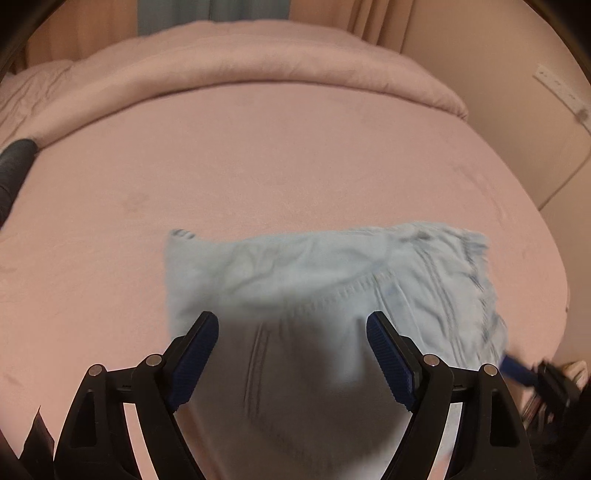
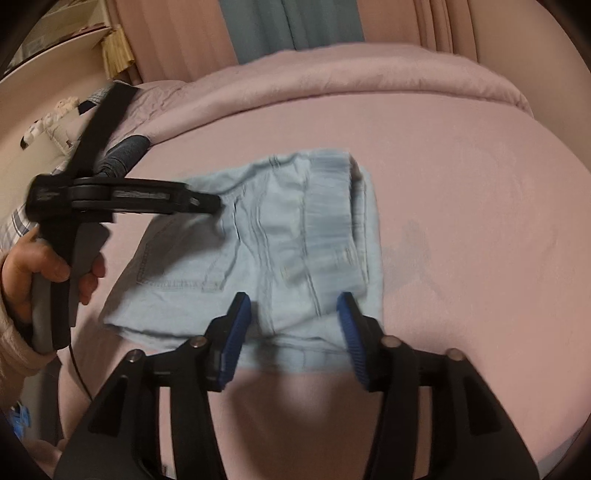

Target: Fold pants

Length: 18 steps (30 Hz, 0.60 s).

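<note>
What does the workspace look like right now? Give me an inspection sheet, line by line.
Surface: pink bed sheet, smooth.
Job's things: light blue pants, folded into a compact bundle, lying flat.
Clutter: dark rolled item at the bed's edge.
Grippers: left gripper open over the pants; right gripper open at the near edge.
Cables: thin black cord below the left handle.
Surroundings: pink duvet, curtains.
</note>
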Tool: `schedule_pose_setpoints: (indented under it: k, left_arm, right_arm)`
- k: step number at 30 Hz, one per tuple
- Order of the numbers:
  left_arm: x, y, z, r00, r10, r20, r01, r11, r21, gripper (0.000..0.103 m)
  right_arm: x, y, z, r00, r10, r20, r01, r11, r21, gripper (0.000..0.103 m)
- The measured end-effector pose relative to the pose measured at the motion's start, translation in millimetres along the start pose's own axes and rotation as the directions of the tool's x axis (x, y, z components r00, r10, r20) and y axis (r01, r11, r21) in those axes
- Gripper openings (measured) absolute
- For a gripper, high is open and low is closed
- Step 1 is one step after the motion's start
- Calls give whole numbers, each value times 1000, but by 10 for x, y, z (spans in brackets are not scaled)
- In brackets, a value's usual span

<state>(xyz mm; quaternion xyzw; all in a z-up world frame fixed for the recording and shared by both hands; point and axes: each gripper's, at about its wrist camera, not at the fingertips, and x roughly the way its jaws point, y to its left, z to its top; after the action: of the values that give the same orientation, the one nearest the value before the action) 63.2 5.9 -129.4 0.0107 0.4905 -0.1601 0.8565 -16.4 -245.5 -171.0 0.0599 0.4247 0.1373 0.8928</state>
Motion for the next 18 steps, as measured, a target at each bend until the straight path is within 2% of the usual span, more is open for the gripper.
schedule_pose_setpoints:
  k: [2,6,10,13,14,17,18]
  left_arm:
    - [-148,14,-125,1000,-2,24,2,1000,13,82]
    - [-375,43,-471,999,-3,42,2,1000,28,82]
    - [-385,-18,-763,1000,8,14,-9,998,64,82]
    - [-229,-53,-918,999,7,-42,-4,997,74,82]
    - [-197,-28,-948,999,-5,-49,8,998,55,82]
    - [-149,112,-942,995,-74,-69,71,997,-40,84]
    - [-149,130,-934,994,-86,-73,82,995,-49,84]
  right_arm:
    - [-101,5,-12,999,6,33,-6,1000,13,52]
    - [-296,162,67,991,-16,129,24,998,-53,52]
    - [-223,262,247,989,-7,144,17,998,-66,52]
    - [-92,304,408,986,-3,166,17,997,-79,51]
    - [2,292,448,988,-12,154,24,997,-76,51]
    - [367,214,407,998,-53,27,54,998,-39,52]
    - [403,216,371,998,-65,24,66,997,-49,52]
